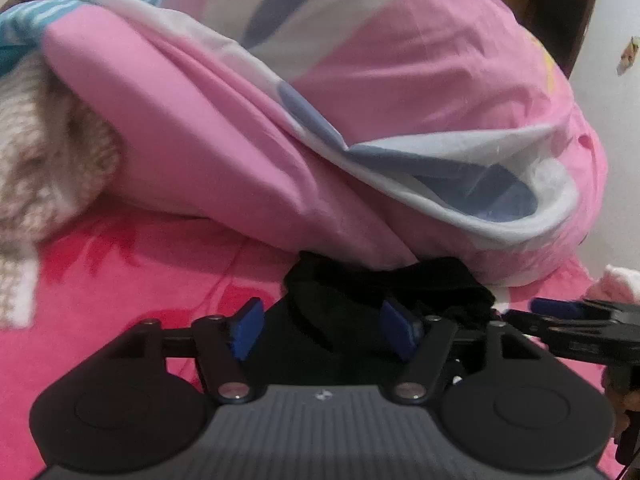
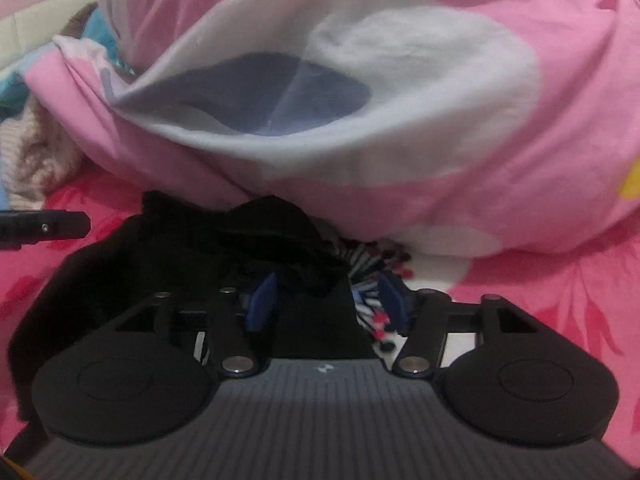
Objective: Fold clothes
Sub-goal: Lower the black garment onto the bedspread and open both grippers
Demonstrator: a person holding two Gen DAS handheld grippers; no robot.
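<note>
A crumpled black garment [image 1: 360,284] lies on the pink flowered bed sheet [image 1: 120,280], right at the foot of a bunched duvet. My left gripper [image 1: 324,328] hovers over its near part, open, the blue pads [image 1: 248,328] well apart and not pressing on the cloth. In the right wrist view the same black garment [image 2: 240,240] spreads to the left, and my right gripper [image 2: 328,304] stands open above its right edge. A striped cloth with red and black dots [image 2: 368,268] peeks out beside the right pad. The right gripper's fingers [image 1: 560,312] show at the left view's right edge.
A big pink, white and blue duvet [image 1: 360,100] is heaped just behind the garment. A beige knitted cloth [image 1: 48,152] lies at the left under the duvet's edge. A brown wooden piece of furniture [image 1: 560,12] stands by the far wall.
</note>
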